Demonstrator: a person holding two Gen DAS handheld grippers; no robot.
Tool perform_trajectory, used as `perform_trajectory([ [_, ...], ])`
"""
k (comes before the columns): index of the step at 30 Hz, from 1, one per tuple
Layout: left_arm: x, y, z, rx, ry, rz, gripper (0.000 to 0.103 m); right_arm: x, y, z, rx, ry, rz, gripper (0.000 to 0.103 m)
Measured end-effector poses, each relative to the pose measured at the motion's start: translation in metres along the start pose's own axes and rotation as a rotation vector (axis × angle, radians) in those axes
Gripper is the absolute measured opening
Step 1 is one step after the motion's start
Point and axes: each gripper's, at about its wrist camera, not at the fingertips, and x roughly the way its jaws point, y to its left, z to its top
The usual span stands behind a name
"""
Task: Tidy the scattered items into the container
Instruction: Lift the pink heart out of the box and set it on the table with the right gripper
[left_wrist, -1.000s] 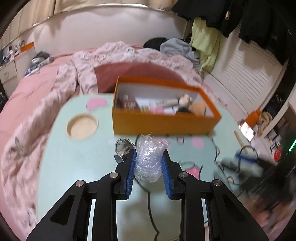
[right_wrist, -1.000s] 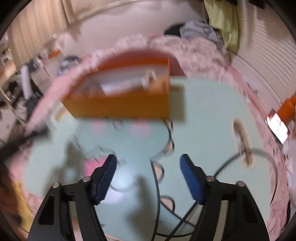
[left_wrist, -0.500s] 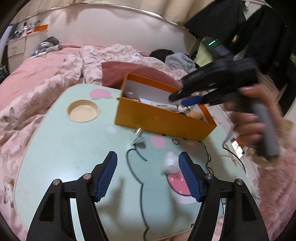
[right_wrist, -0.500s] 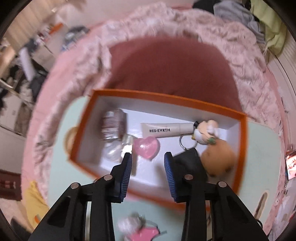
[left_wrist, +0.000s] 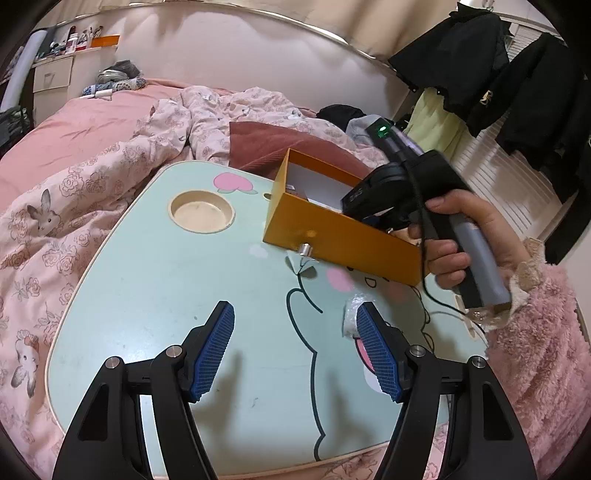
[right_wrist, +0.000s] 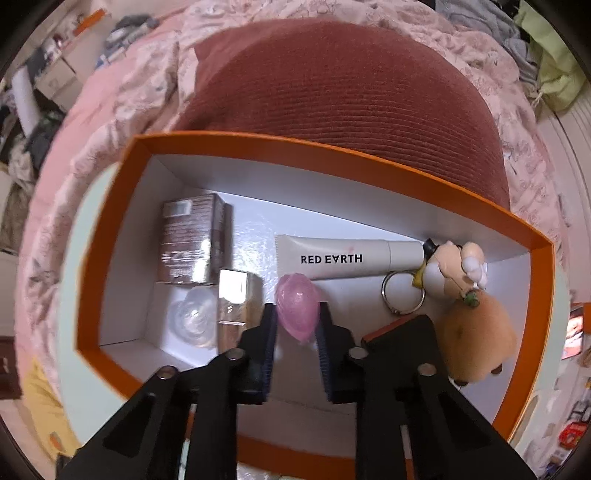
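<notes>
Right wrist: right gripper (right_wrist: 295, 325) jaws clamp pink heart (right_wrist: 298, 308).

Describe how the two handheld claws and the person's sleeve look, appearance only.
Both claws share one build: black angular arms with silver pivot bolts, ending in blue ribbed pads. The left claw shows its pads clearly; the right claw has a black body with a green light, a grey-blue handle and a thin black cable. The right hand emerges from a fluffy pink sleeve with a cream frilled cuff.
</notes>
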Motion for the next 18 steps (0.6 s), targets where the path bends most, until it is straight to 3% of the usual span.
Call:
perform_trajectory([
  [6, 0.004, 0.002, 0.001, -0.014, 0.012, -0.012, 0.069, -0.077, -0.009, -0.03, -0.026, -0.225, 0.056, 0.018],
  [9, 0.008, 0.004, 0.003, -0.03, 0.021, -0.038, 0.069, -0.112, -0.023, -0.078, -0.042, -0.297, 0.169, 0.018],
  [13, 0.019, 0.009, 0.011, -0.057, 0.05, -0.055, 0.069, -0.112, -0.022, -0.121, -0.039, -0.282, 0.277, 0.018],
  [18, 0.03, 0.012, 0.016, -0.087, 0.079, -0.047, 0.069, -0.064, -0.034, -0.156, -0.014, -0.208, 0.275, 0.018],
])
